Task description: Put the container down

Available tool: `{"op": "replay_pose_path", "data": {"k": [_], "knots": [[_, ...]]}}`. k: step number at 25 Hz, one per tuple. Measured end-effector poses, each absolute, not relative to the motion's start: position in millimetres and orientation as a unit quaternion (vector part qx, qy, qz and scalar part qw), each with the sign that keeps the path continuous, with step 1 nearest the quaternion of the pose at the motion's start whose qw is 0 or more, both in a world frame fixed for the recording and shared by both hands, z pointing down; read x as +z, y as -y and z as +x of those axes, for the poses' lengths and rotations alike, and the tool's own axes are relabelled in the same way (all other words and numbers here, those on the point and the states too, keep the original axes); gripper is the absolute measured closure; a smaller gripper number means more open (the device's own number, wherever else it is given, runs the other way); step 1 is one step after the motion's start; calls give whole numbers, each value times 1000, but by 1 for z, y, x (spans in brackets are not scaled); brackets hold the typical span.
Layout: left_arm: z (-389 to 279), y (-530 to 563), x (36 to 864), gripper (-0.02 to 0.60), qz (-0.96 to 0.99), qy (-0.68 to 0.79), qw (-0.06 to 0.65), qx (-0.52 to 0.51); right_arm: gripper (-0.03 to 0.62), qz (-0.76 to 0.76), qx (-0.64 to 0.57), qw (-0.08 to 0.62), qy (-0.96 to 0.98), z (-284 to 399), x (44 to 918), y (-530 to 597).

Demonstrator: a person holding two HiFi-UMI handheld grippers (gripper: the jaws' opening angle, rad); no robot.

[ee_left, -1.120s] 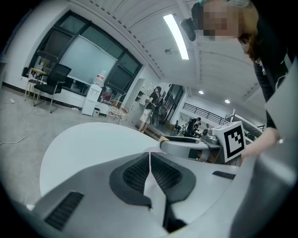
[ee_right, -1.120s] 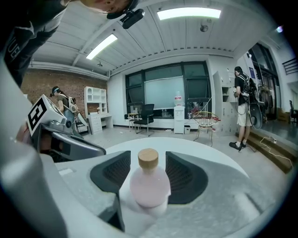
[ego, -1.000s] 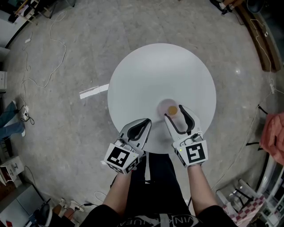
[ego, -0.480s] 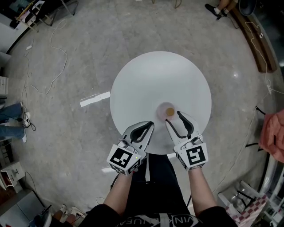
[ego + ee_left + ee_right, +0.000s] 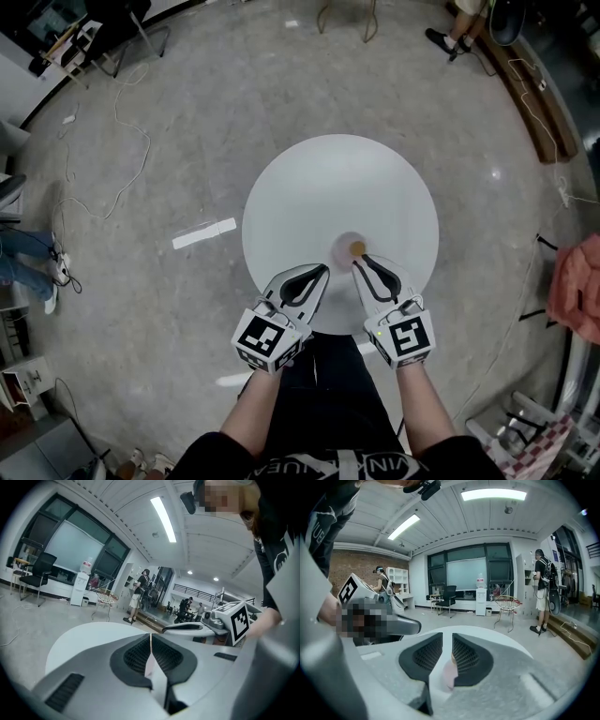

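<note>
A small pale-pink translucent container (image 5: 352, 248) with something orange inside stands on the round white table (image 5: 337, 187), near its front edge. My right gripper (image 5: 360, 262) sits just behind it. Its jaws are closing to a narrow slit with nothing pressed between the pads. In the right gripper view the container (image 5: 449, 674) shows through that slit in the right gripper (image 5: 446, 639), beyond the fingertips. My left gripper (image 5: 323, 270) hovers over the table's front edge, left of the container, and holds nothing. The left gripper view shows the left gripper (image 5: 150, 637) shut, pads meeting.
Cables trail over the grey floor at the left. A white tape strip (image 5: 203, 233) lies left of the table. A wooden bench (image 5: 525, 84) runs at the top right and a red cloth (image 5: 577, 286) hangs at the right. People and a wire chair (image 5: 507, 604) stand far off.
My right gripper let the container go and drew back a little towards me; its wide jaws have narrowed. The left gripper stayed shut. The head camera now sees the table from farther off.
</note>
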State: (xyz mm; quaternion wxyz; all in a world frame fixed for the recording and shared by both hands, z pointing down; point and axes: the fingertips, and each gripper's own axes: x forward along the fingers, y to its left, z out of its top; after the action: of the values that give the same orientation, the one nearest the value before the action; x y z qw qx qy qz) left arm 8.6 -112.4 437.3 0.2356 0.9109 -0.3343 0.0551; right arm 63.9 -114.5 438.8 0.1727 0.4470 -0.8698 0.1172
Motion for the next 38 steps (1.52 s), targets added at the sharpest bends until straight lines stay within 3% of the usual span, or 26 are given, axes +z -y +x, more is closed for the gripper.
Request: {"op": "replay_pose_path", "data": {"k": [22,38], "knots": [[1,120,372,566,925,323,196,41,586,466,111,127,869,70,368,116],[-13,122,341,566,924,341,165,44,588,462,99,106,875,71,333,119]]}}
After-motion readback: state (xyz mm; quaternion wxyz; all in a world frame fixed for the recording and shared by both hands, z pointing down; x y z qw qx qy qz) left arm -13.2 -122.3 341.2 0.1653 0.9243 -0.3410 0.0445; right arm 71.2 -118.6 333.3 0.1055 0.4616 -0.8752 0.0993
